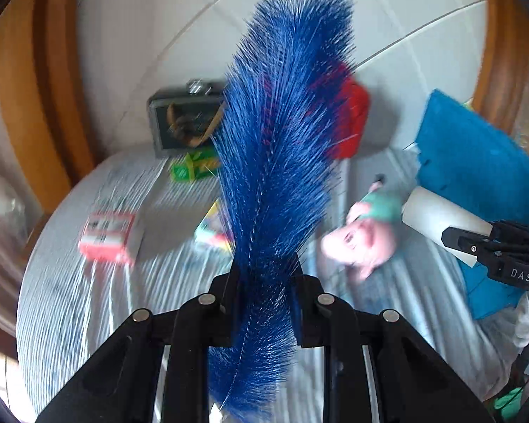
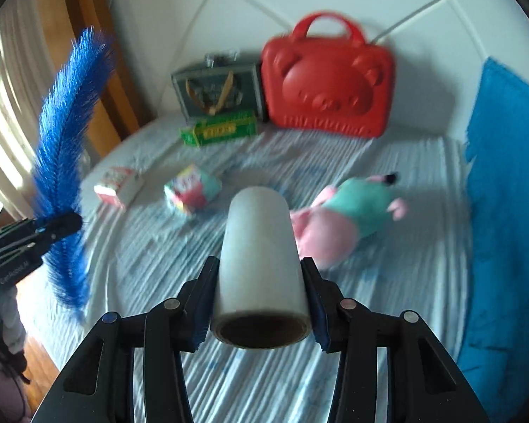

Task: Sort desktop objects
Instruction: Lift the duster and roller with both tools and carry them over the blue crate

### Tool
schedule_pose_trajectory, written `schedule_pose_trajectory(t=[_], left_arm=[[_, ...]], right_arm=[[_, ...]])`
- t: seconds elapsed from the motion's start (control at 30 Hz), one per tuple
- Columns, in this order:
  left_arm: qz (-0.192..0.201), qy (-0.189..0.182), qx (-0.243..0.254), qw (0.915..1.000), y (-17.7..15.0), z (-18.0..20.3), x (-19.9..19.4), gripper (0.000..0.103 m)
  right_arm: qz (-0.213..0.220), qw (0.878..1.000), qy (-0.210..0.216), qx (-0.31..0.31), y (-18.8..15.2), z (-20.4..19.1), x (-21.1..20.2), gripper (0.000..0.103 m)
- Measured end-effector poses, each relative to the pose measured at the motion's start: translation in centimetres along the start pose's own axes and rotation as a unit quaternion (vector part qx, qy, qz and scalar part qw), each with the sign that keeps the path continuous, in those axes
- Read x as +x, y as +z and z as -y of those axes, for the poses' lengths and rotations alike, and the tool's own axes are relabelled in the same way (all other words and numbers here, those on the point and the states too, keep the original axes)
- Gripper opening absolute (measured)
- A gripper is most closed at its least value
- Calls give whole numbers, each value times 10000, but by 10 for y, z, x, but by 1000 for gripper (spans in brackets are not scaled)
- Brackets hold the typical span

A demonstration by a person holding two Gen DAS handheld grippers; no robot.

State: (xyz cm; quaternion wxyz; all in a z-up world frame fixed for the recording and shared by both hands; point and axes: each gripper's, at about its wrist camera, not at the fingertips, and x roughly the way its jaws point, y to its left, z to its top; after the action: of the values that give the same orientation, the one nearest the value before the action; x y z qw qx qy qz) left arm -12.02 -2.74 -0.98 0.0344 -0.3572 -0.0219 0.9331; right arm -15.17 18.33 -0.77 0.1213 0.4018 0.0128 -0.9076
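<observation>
My left gripper (image 1: pixel 262 282) is shut on a big blue feather (image 1: pixel 282 123) and holds it upright above the striped bed; both also show at the left of the right wrist view, gripper (image 2: pixel 58 224) and feather (image 2: pixel 67 123). My right gripper (image 2: pixel 259 278) is shut on a white paper roll (image 2: pixel 261 257), held above the bed; the roll also shows in the left wrist view (image 1: pixel 441 222). On the bed lie a pink and green plush toy (image 2: pixel 349 215), a red and white box (image 2: pixel 118 187), a colourful packet (image 2: pixel 192 192) and a green box (image 2: pixel 218 130).
A red bear-face bag (image 2: pixel 328 81) and a grey case (image 2: pixel 217 88) stand against the white headboard. A blue towel (image 2: pixel 508 194) covers the right side. Wooden frame and curtain (image 2: pixel 3 105) lie at the left. The striped sheet (image 2: pixel 229 380) lies below my right gripper.
</observation>
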Motion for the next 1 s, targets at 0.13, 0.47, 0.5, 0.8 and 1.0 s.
schedule_pose_trajectory(t=[0.13,0.47,0.5,0.8,1.0], left_arm=[[514,-358,307,9976,39,50,-25,22],[1353,-1322,814,9786,125,205,-71,22],[1445,-1396,874,9757,134,226,-77,22],[2028,-2095,1285,9479,197,399,-128,22],[1609,-2574,1376,9428,208,484,-112,22]], right_arm=[[640,9973,-343,136,19,23,-59,45],[1670,9770,-1215,526,37,117,-187,45],[1749,9742,-1292,605,34,133,-201,45],[2187,9477,-1992,1196,2,257,-294,45],[1967,9400,-2335,1521,-24,319,-311,45]])
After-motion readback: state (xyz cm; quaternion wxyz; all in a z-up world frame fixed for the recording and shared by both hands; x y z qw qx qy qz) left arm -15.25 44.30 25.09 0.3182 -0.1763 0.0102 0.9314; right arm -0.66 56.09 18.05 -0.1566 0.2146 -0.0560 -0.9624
